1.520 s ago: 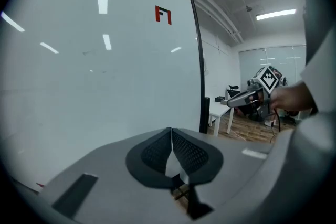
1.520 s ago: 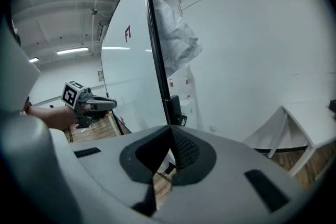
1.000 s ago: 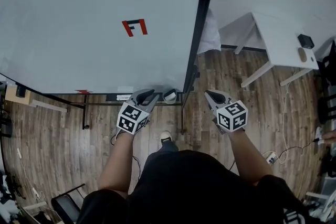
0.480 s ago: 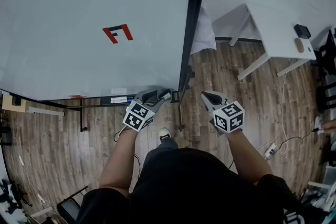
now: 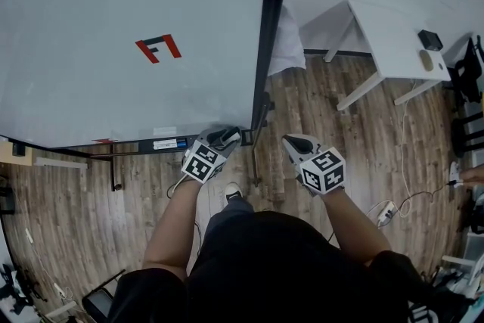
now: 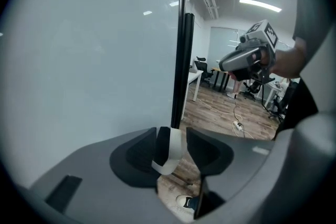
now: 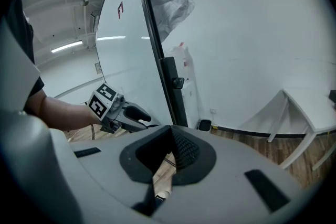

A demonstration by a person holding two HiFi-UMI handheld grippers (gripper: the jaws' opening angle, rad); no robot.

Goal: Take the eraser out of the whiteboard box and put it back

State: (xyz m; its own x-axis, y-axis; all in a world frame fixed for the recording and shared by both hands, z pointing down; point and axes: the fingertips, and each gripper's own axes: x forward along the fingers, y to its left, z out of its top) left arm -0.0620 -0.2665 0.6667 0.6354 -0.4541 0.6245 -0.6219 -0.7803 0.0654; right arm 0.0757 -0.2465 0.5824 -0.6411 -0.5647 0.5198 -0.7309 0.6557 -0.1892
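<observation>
While the jaws of my left gripper (image 5: 228,135), just opened wide, flank a loose white strip (image 6: 170,150) and my right gripper (image 5: 292,142) is closed empty, the taking-out looks unstarted.

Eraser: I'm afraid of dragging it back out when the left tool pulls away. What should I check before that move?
1. Jaws of the left tool apart: ok; they have just been opening.
2. Pads off the eraser: cannot tell; a black-and-white piece, likely the eraser, stands between the jaws, close against one of them.
3. Eraser seated in its box: cannot tell; no view shows the box plainly.
4. Way clear of the right tool: ok; it is shut, empty and off to the right of the whiteboard.
</observation>
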